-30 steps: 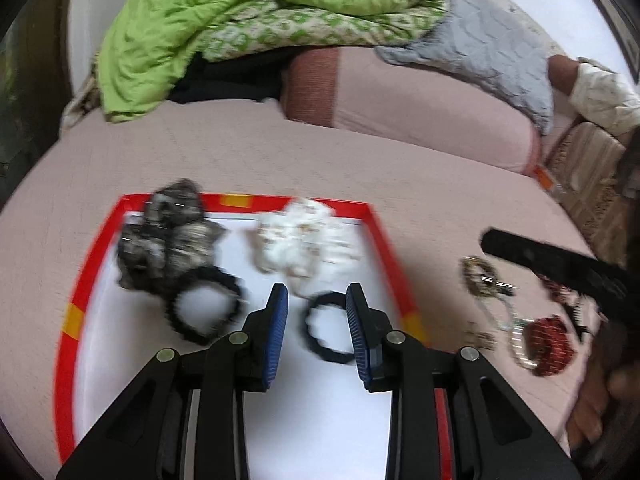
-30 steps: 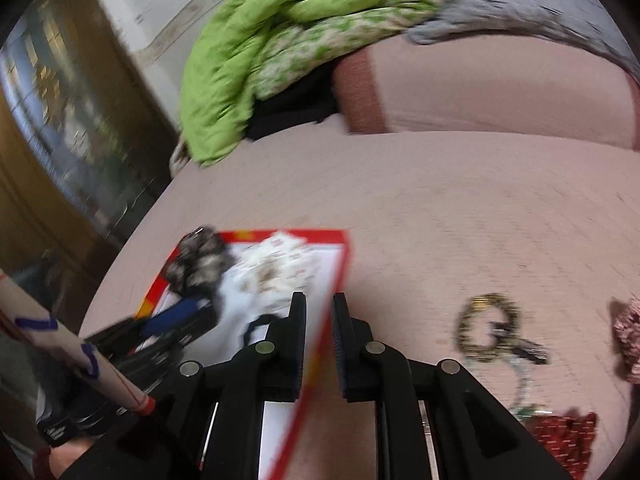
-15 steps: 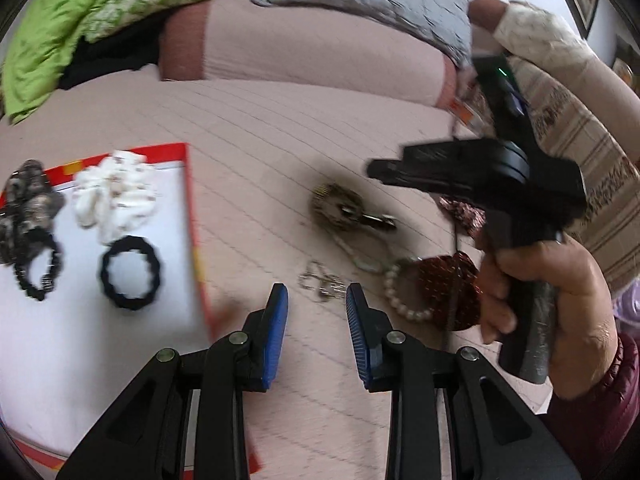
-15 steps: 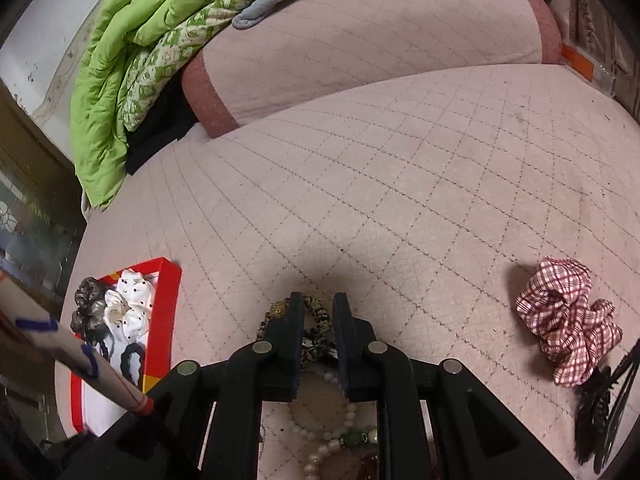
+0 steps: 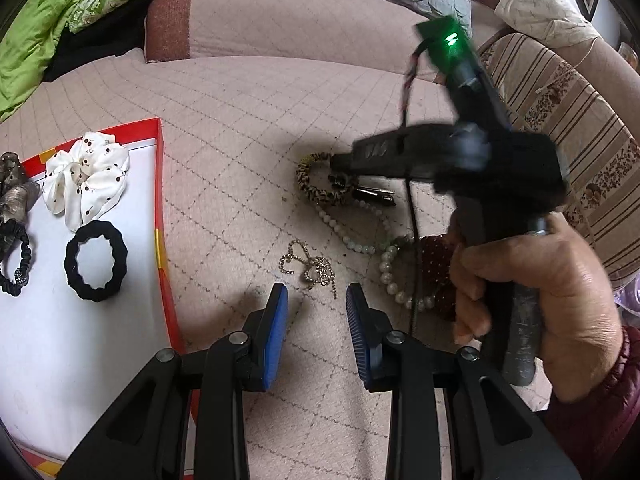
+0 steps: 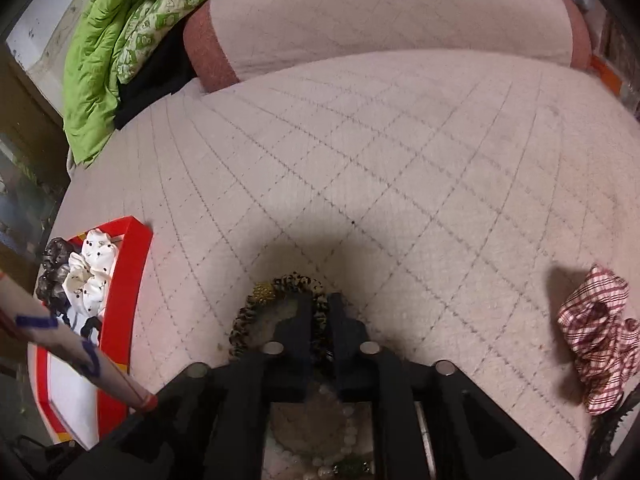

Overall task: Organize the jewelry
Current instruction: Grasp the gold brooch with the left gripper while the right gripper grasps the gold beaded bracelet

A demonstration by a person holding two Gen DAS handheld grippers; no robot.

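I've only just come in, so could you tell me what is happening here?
A person is sorting hair ties and jewelry on a pink quilted bed. The right gripper is shut on a leopard-print fabric bracelet. The left gripper hovers open near a small rhinestone chain. A red-rimmed white tray already holds scrunchies.

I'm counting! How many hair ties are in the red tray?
4: white scrunchie, black ring below it, dark scrunchie and thin black tie at left edge. Others may be hidden.
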